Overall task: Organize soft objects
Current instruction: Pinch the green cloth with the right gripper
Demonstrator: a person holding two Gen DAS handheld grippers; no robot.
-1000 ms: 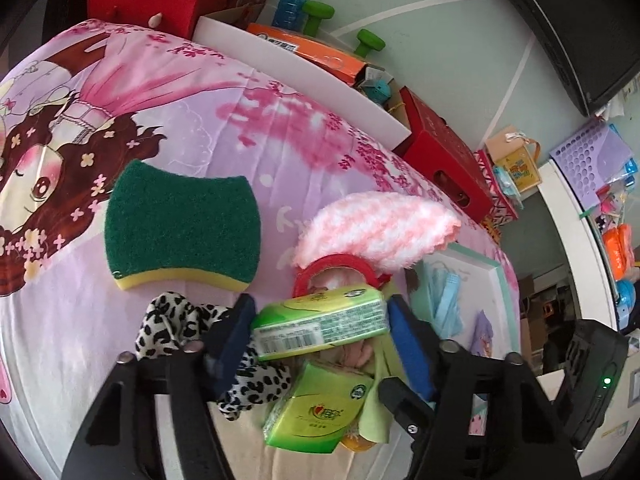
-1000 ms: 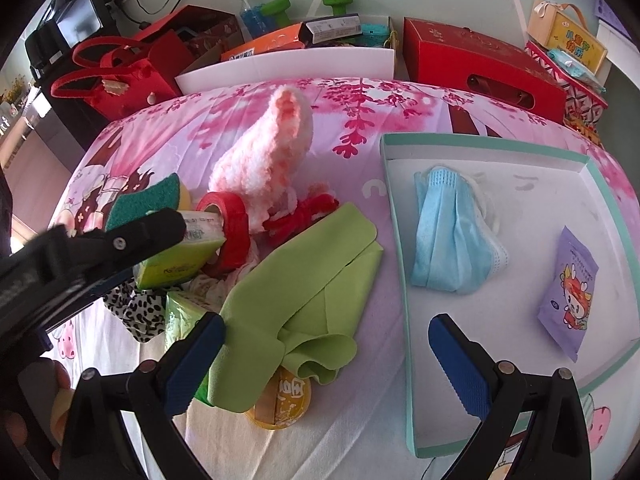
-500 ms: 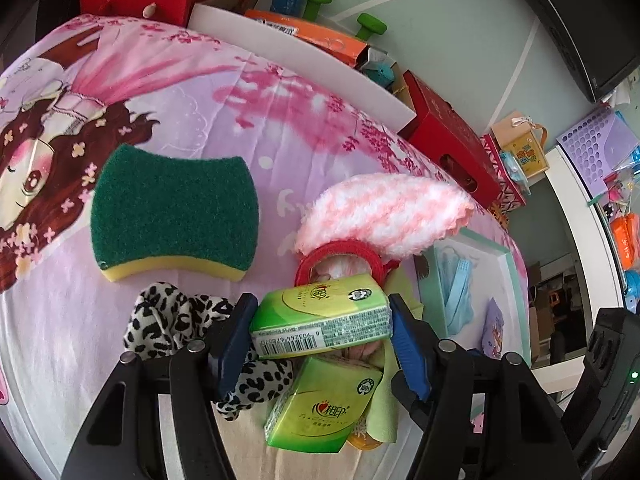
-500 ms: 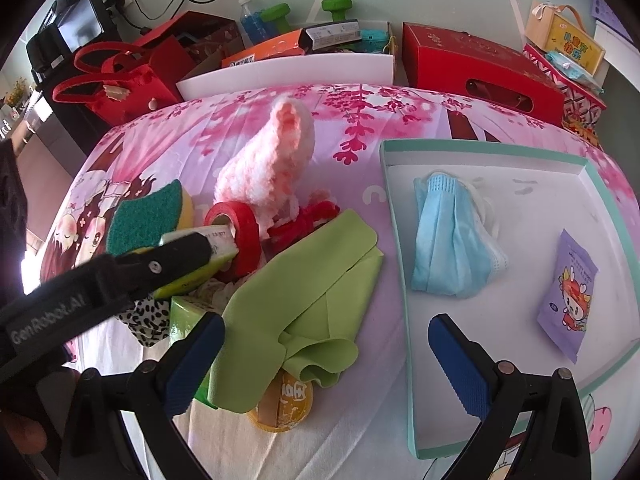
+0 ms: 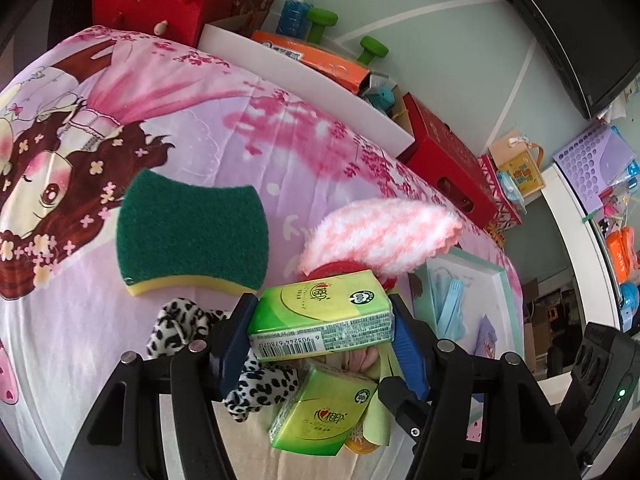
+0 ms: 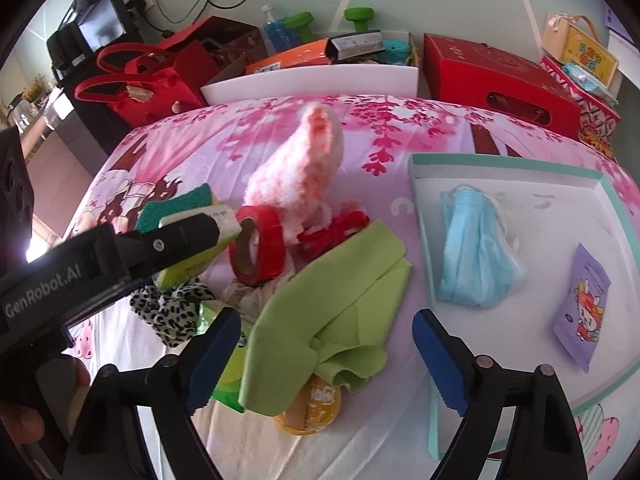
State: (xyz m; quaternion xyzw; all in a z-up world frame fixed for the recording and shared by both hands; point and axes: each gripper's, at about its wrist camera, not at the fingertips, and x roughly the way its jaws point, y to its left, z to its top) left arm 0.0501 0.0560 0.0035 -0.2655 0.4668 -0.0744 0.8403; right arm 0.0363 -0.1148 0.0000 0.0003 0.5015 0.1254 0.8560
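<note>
Tray [image 6: 600, 184] holds mask [image 6: 472, 248] and sachet [image 6: 580, 312]; the pile remains. Left claw [image 5: 322, 326] clamps a tissue pack [image 5: 320, 314]; right claw [image 6: 324, 354] closing, nothing gripped, over green cloth [image 6: 332, 304].

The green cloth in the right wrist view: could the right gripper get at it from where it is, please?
Probably yes. The green cloth lies on top of the pile, directly between the right gripper fingers, which are closing with nothing pressed yet. The left gripper, holding a tissue pack, stays off to the side.

Bright, even daylight — colours vivid, shadows soft.
Fisheye bends the edges into dark corners; a white glare burns at the far left — mild blur there.
</note>
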